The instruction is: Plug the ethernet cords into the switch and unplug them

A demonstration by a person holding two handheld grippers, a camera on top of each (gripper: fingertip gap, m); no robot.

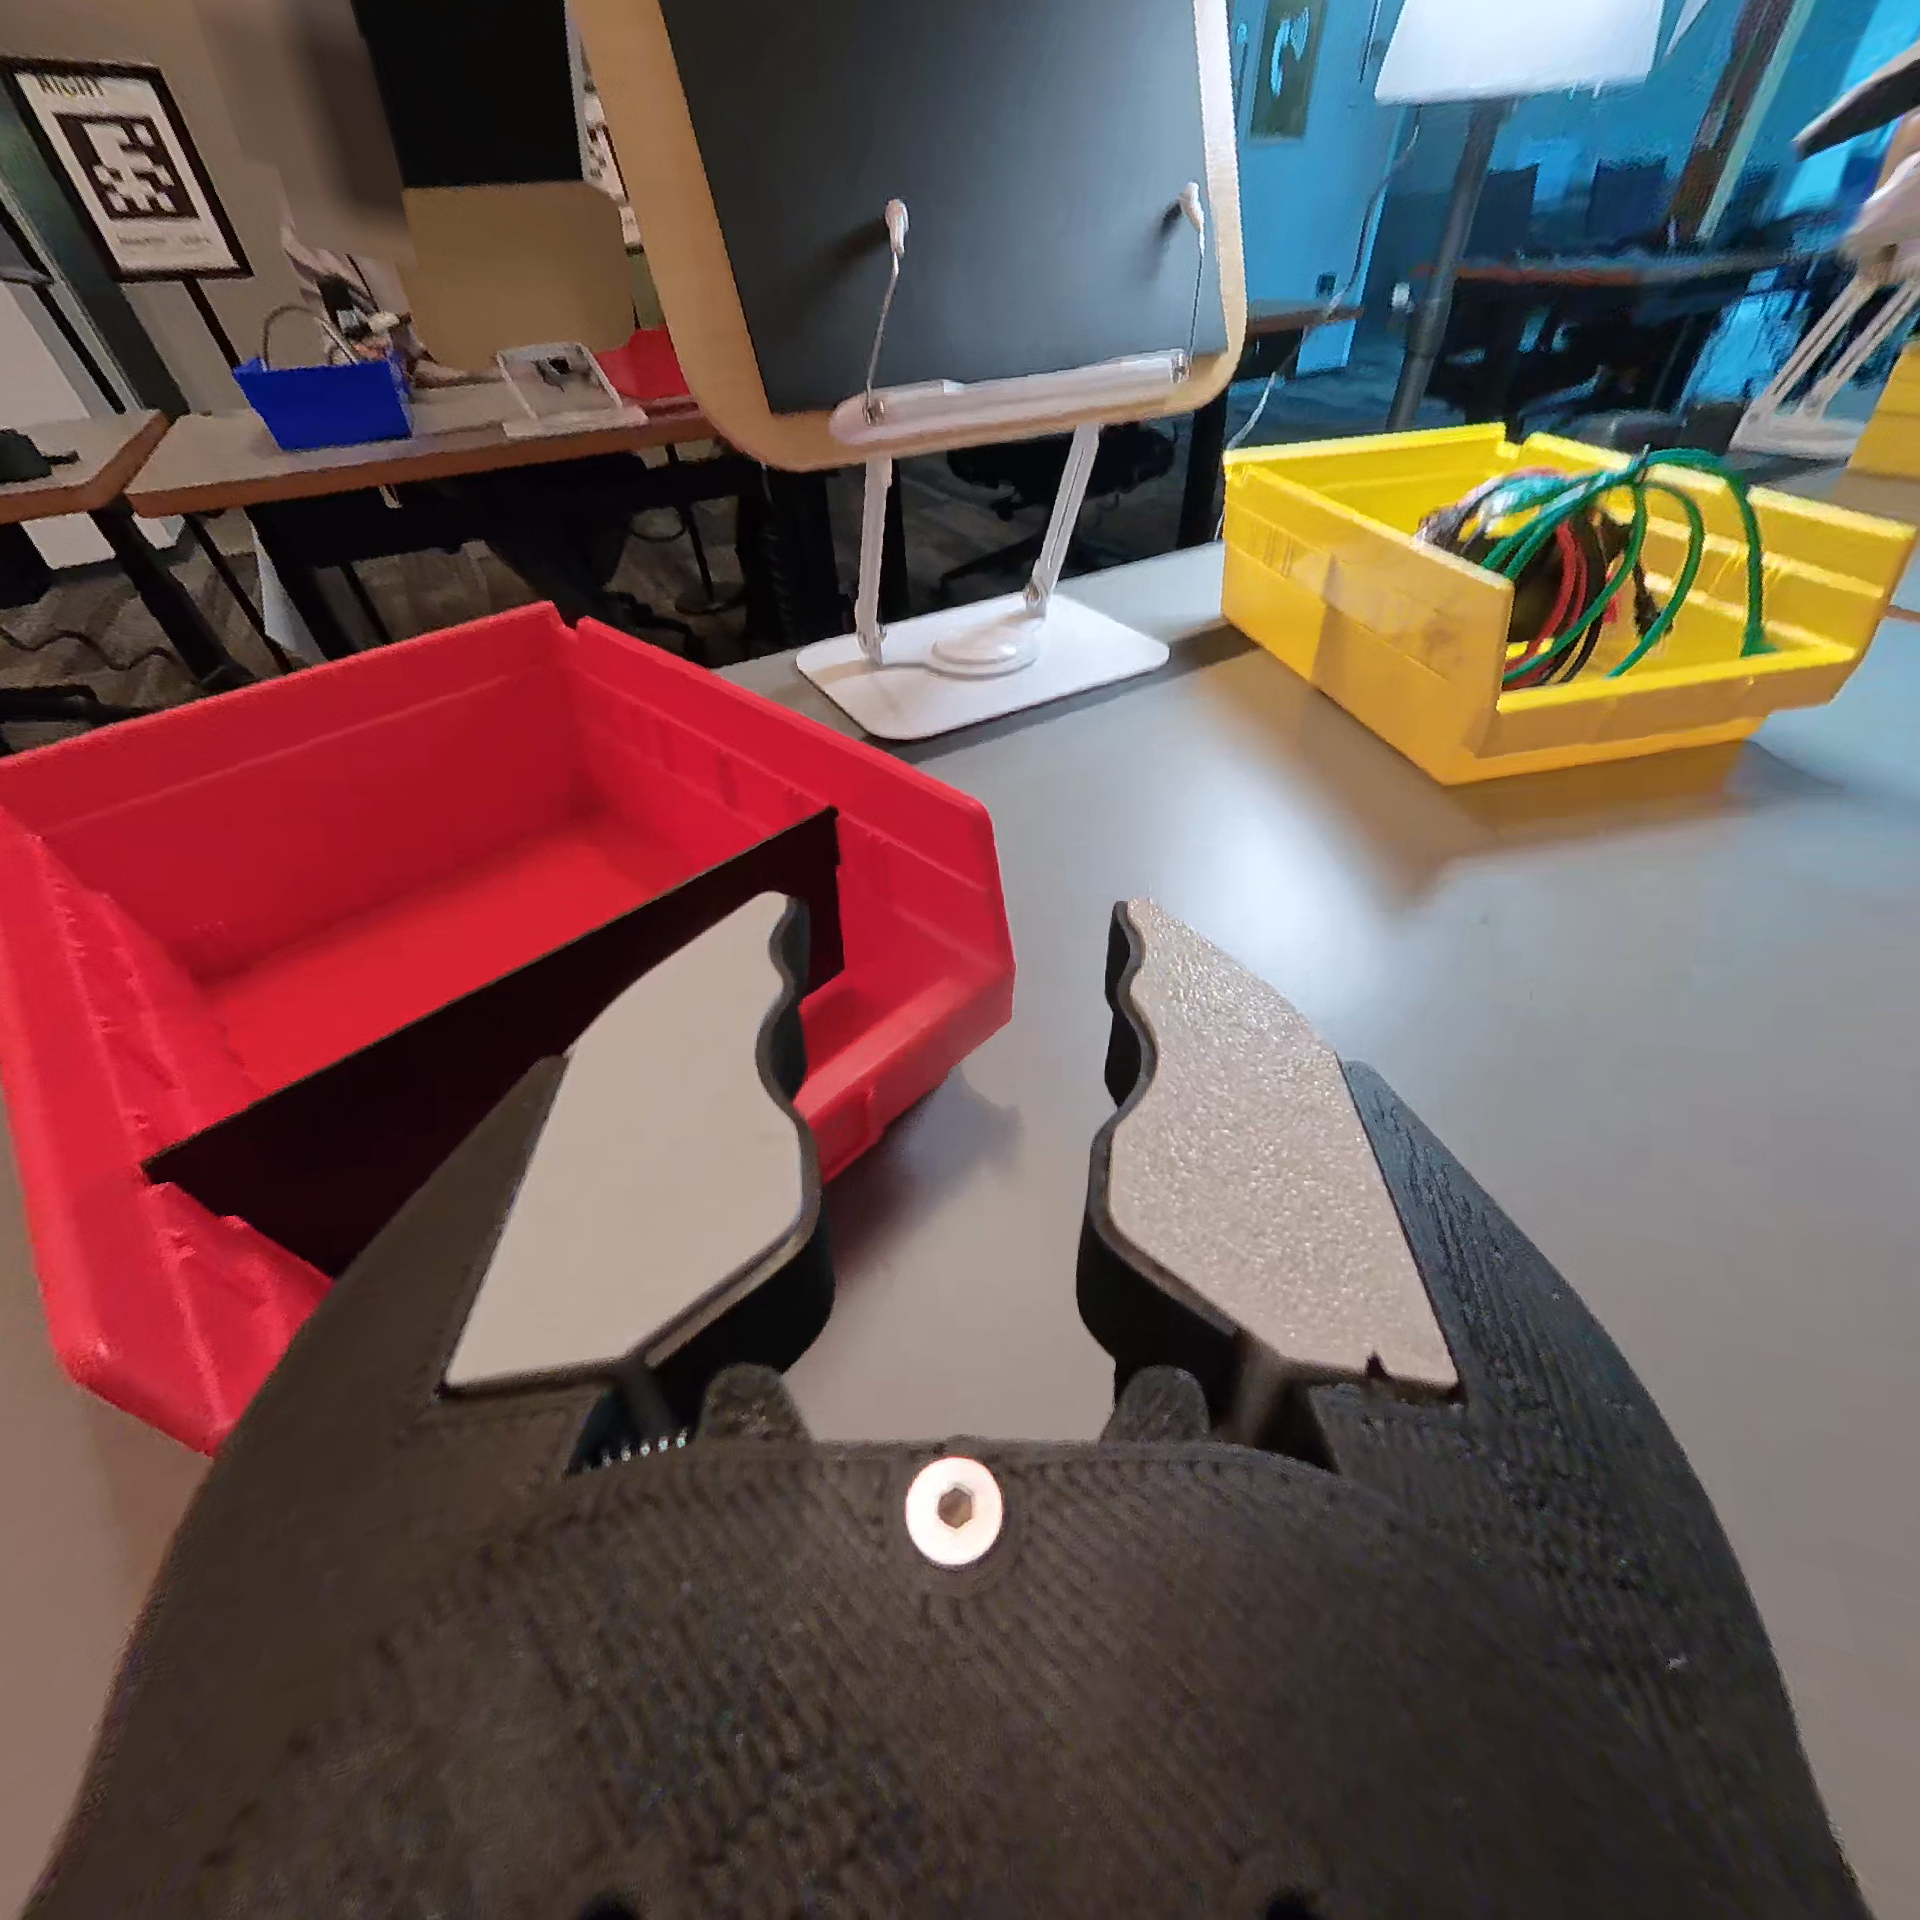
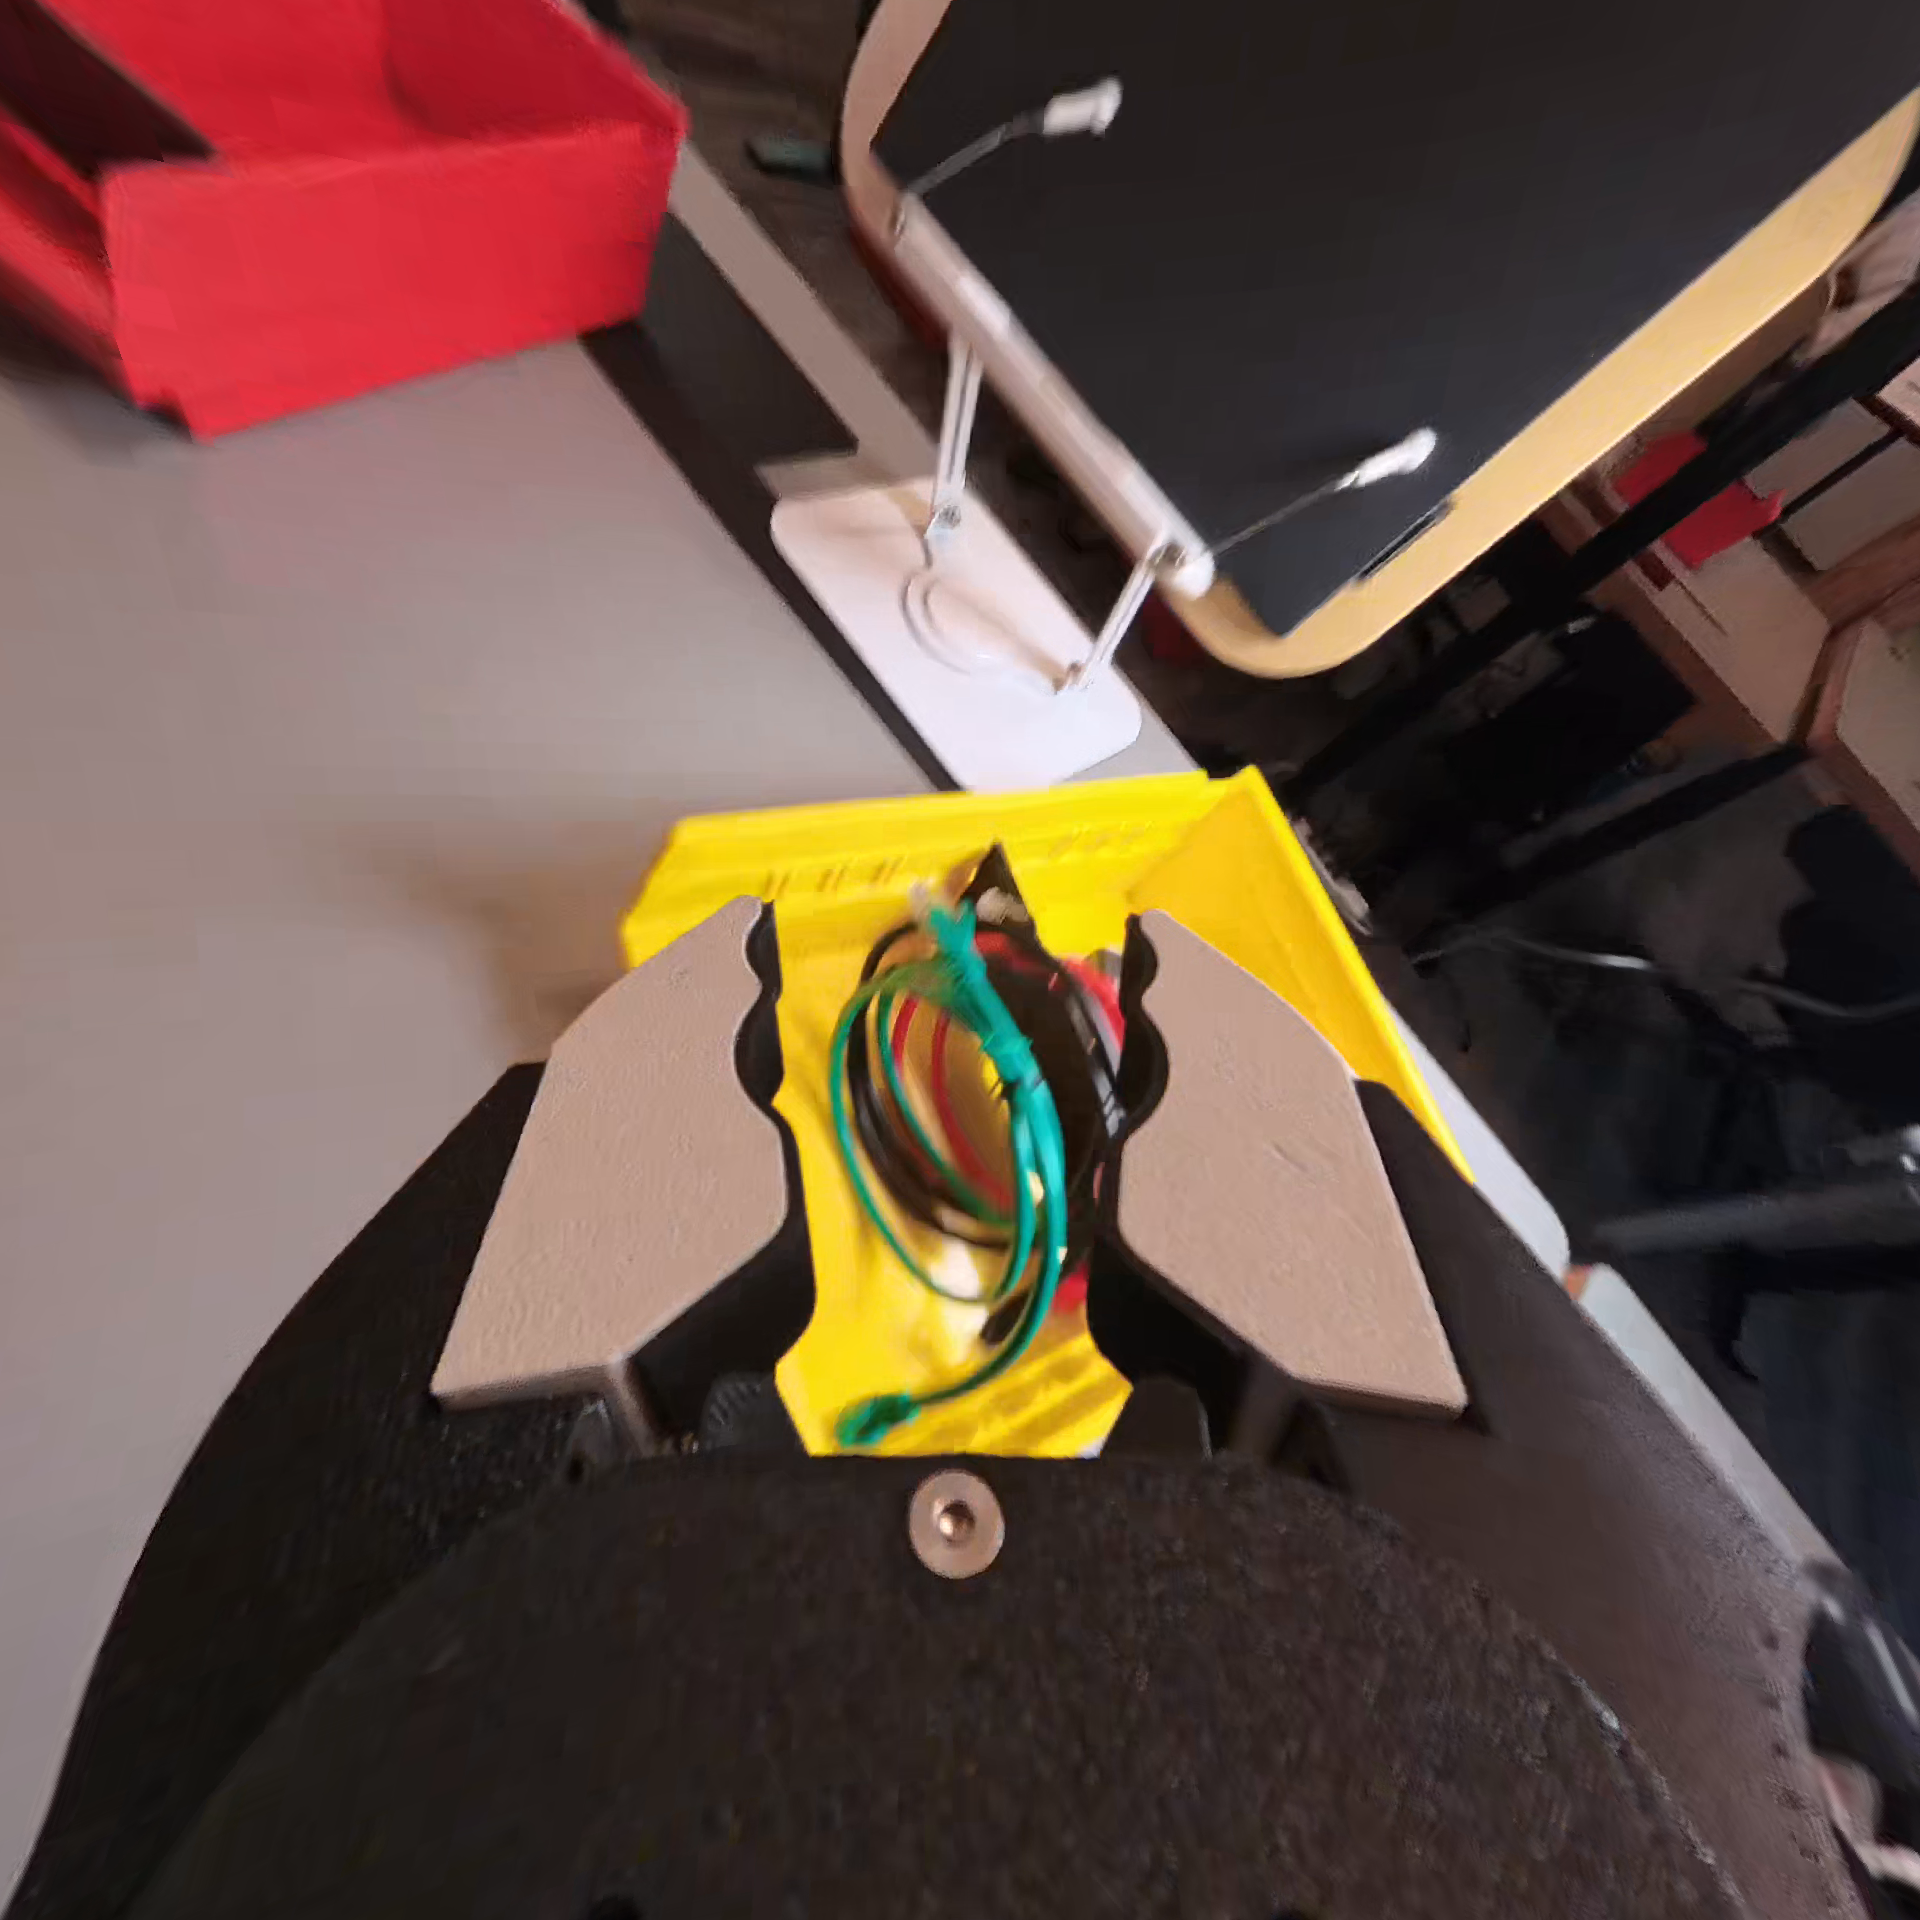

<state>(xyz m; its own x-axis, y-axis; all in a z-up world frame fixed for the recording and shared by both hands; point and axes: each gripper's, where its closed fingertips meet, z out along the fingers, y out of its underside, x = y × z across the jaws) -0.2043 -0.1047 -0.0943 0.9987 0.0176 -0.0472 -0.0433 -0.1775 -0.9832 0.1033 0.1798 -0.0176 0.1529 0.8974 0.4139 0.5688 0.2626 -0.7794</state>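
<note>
Left gripper (image 1: 951,997): jaws spread wide with nothing between them; held over the grey table (image 1: 1455,1039), just right of the red bin (image 1: 499,894).
Red bin: sits on the table; a black divider (image 1: 582,997) stands across its front part; the part behind it shows only bare red floor.
Right gripper (image 2: 951,971): jaws apart and holding nothing; held above the yellow bin (image 2: 1226,873), the cords showing in the gap between the fingers.
Cords (image 2: 966,1101): green, red and black, coiled together inside the yellow bin (contact with the fingers cannot be told; the view is blurred).
Yellow bin: on the table near its far edge, well apart from the red bin.
Stand (image 1: 987,665): white base on the table between the two bins, carrying a dark, wood-edged board (image 1: 935,197).
Switch: cannot be made out in either view.
</note>
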